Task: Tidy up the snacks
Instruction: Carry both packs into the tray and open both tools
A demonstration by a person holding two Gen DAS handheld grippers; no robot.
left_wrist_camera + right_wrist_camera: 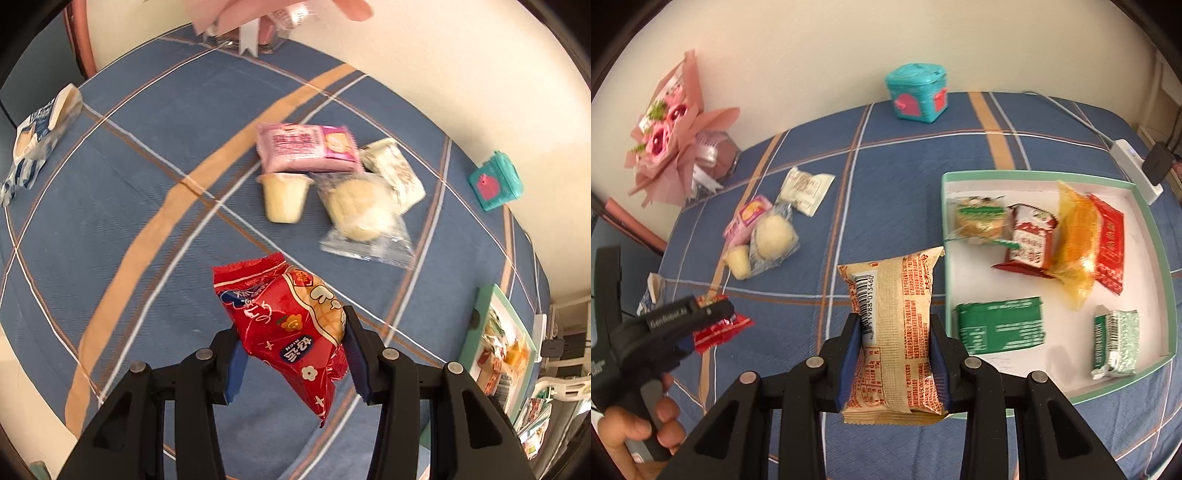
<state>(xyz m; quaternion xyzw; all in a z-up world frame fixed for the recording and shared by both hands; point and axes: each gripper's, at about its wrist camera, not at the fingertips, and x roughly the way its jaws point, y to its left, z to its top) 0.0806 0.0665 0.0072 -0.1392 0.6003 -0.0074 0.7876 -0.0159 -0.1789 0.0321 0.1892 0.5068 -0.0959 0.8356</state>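
Table (894,155), blue plaid cloth, is carrying everything. Landmark: tray (1160,236), green-rimmed, white floor, already holding six wrapped snacks.

Left of the tray, well apart: a loose pile (768,229) is waiting, made of a pink pack, a cup, a round bun in clear wrap and a white pack. A teal box (918,92) is sitting behind the tray near the wall, a bouquet (670,133) far left of it.

Right claw (894,354) is clenching a tan pack (897,332), pads on its two long sides. The pack is hanging just left of the tray's near corner, above the cloth. Its long axis is running away from the claw, far end pointing toward the tray's left rim, barcode side up.

Left claw (293,354) is clenching a red pack (288,325) across its middle. In the right view it is far left of the tray, off the table. Its long axis is lying diagonal to the claw, crimped end pointing up and away, other end drooping below the pads.

Risks:
- The red pack is gripped skewed on slick film, so it is likely twisting or slipping out in transit.
- The tan pack's near end is overhanging past the pads and could be catching the rim going in.
- Tray space near the green packs is getting tight, so a drop there may be landing on them.
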